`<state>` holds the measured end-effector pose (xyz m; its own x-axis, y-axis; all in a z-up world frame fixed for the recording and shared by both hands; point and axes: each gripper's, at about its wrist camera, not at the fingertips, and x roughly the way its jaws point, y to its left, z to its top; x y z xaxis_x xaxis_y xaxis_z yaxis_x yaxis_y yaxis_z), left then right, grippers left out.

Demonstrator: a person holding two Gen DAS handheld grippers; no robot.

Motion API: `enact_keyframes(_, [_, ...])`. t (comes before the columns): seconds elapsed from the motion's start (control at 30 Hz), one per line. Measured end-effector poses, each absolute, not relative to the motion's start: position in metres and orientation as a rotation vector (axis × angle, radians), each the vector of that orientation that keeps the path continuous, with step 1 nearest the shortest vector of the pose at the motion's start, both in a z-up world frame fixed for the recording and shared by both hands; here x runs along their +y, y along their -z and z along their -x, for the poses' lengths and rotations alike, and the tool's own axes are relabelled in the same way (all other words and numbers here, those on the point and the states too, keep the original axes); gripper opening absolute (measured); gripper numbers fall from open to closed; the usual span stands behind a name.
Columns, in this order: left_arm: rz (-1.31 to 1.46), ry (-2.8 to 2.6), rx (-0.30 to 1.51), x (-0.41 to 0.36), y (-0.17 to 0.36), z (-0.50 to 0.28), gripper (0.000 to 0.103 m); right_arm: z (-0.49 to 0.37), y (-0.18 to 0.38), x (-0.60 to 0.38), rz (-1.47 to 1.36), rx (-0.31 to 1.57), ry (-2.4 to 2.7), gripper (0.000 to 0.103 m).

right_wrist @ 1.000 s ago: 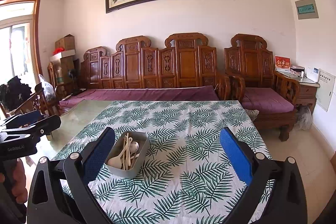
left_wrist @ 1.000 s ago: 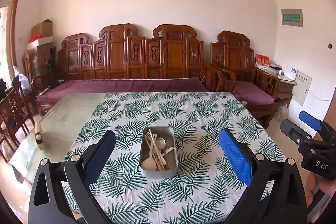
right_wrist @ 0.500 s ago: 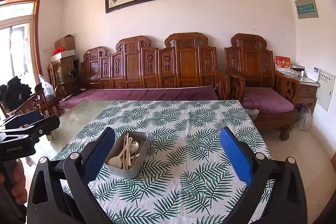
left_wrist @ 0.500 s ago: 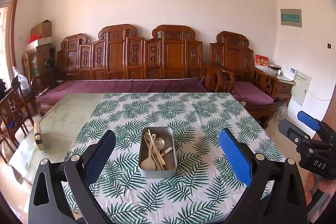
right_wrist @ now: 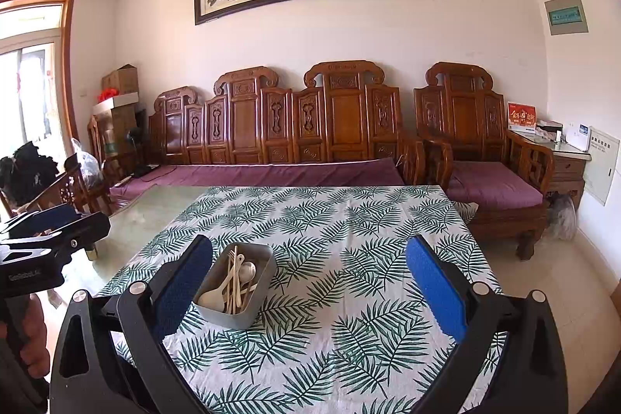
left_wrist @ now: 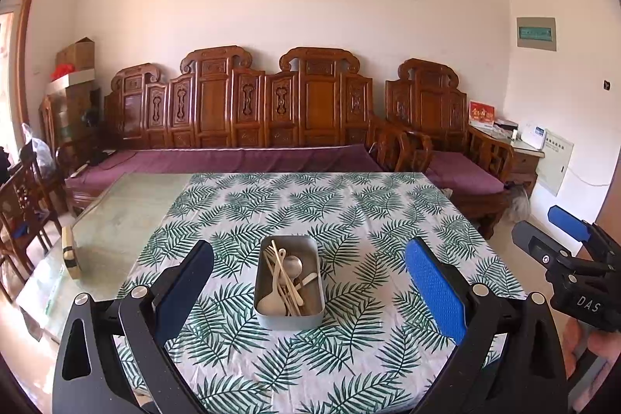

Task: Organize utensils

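so the metal tin [left_wrist: 289, 313] sits on the leaf-print tablecloth [left_wrist: 349, 220], near the close end of the table. in the left wrist view it's pretty much dead centre between the fingers of the left gripper [left_wrist: 309, 278], a bit further out than the tips, not touching either one. in the right wrist view the same tin [right_wrist: 236, 317] is off to the left, just beside the left finger of the right gripper [right_wrist: 309, 278]. both grippers are spread wide with nothing in them.

the tin is a grey rectangle with rounded corners. inside: a pale spoon [left_wrist: 271, 299], a shiny metal spoon [left_wrist: 293, 264] and a few light wooden chopsticks [left_wrist: 281, 272], all jumbled and crossing each other.
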<state>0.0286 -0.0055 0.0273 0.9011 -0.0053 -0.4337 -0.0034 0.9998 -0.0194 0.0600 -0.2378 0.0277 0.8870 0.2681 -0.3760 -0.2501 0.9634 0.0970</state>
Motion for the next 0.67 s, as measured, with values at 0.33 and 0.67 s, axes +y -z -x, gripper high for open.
enact_keyframes(0.33, [0.022,0.002,0.447,-0.0058,-0.0281,-0.0277,0.095,-0.0599,-0.0275,-0.2381,-0.047,0.398,-0.270,0.100])
enact_keyframes(0.67, [0.018,0.006,0.448,-0.0077,-0.0297,-0.0278,0.095,-0.0597,-0.0272,-0.2384,-0.048,0.397,-0.269,0.100])
